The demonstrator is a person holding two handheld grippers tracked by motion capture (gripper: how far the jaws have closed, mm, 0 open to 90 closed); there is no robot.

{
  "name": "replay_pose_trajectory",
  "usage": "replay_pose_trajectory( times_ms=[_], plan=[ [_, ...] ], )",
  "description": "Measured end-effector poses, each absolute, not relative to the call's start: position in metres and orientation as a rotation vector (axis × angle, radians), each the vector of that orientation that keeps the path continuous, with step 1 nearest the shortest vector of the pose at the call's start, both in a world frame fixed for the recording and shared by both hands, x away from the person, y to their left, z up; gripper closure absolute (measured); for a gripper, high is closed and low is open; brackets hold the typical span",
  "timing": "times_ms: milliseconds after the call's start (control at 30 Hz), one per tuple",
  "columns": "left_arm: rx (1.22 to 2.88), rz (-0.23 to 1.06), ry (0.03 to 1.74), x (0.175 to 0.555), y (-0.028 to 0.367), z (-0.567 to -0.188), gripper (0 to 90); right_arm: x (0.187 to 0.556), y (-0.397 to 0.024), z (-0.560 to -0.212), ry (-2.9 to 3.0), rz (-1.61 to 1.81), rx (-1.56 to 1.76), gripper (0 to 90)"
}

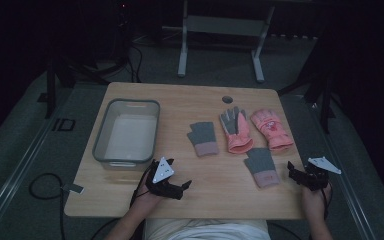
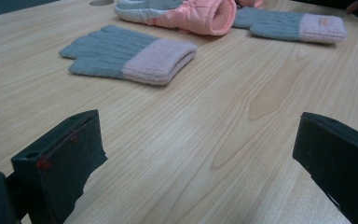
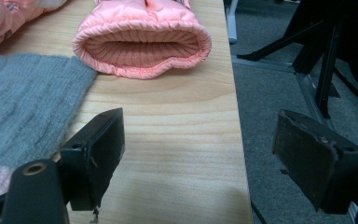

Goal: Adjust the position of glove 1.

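Observation:
Four gloves lie on the wooden table [image 1: 130, 202]. A grey knit glove [image 1: 202, 138] [image 2: 126, 58] with a pink cuff sits mid-table. Right of it lie a pink ski glove with a grey palm [image 1: 236, 131] [image 2: 191, 14] and a second pink ski glove [image 1: 271, 130] [image 3: 142, 44]. Another grey knit glove [image 1: 262, 167] [image 3: 23, 102] lies nearer the front. My left gripper [image 1: 182, 189] [image 2: 200, 140] rests low near the front edge, open, pointing toward the gloves. At the table's right edge my right gripper [image 1: 292, 172] [image 3: 203, 140] stands open beside the front grey glove, nothing between its jaws.
A clear plastic bin [image 1: 100, 145] stands at the table's left, with nothing inside. A round cable hole [image 1: 227, 99] is near the far edge. The table's right edge [image 3: 235, 116] drops to grey floor with black stand legs [image 3: 326, 60].

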State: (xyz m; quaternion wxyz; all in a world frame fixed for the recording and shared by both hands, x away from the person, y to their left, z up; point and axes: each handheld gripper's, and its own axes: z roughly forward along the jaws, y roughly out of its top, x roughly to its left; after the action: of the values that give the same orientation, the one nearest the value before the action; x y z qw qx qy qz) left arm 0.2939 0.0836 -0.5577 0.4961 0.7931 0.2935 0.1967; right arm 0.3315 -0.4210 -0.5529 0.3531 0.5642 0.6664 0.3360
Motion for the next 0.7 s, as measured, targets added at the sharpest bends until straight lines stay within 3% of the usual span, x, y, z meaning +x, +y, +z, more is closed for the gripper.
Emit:
replay_pose_trajectory(
  times_ms=[700],
  plan=[
    [1.998, 0.483, 0.696, 0.293, 0.078, -0.558, 1.3, 0.335, -0.421, -0.522, 1.748, 0.950, 1.462, 13.7]
  ],
)
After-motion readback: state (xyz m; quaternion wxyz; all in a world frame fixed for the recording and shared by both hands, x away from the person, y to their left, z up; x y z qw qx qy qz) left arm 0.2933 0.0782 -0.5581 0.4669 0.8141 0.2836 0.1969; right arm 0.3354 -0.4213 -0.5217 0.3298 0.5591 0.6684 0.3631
